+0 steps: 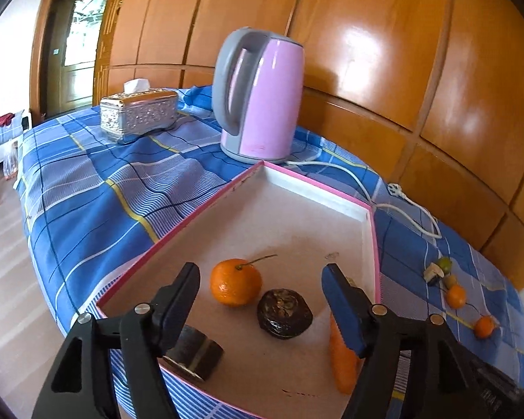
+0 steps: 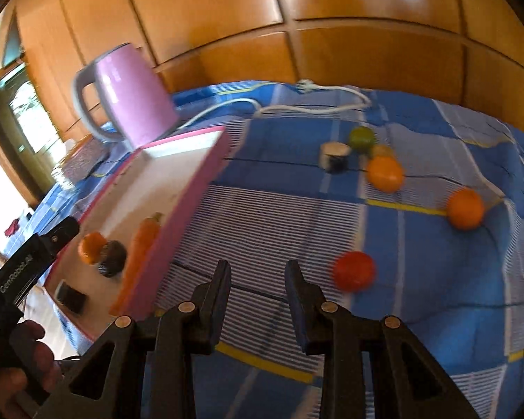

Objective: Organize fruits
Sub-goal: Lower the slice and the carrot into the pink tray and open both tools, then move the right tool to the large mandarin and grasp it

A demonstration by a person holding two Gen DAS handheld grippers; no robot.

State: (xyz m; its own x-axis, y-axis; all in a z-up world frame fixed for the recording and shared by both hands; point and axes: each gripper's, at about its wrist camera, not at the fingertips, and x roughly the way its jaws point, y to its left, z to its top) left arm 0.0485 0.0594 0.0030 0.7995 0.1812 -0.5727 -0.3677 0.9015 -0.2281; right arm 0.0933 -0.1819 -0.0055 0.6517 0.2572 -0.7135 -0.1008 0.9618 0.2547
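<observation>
Left gripper [image 1: 260, 305] hangs over the near end of the pink-edged tray [image 1: 374, 230], jaws spread wide, nothing gripped. Between its fingers, slightly ahead: an orange with a stem [image 1: 235, 281] and a dark wrinkled fruit [image 1: 284, 313], the two just beside each other. A carrot [image 1: 344, 363] lies along the tray's right wall, partly hidden behind the right finger. A dark cylinder piece [image 1: 195, 354] sits by the left finger at the tray's near rim. Beyond the tray, a pink kettle [image 1: 262, 96] with a white cord; left of it, a silver tissue box [image 1: 138, 113]. All on a blue checked cloth [image 1: 87, 181].

Right gripper [image 2: 258, 272] is over bare cloth to the right of the tray, jaws narrow with a small gap, empty. View is blurred. Ahead and right of it: a red fruit [image 2: 353, 270] nearest, then an orange fruit [image 2: 465, 208], another orange one [image 2: 384, 173], a green fruit [image 2: 361, 138], and a white-topped dark piece [image 2: 335, 157] farther off. A hand [image 2: 21, 366] holding the left tool shows at lower left.
</observation>
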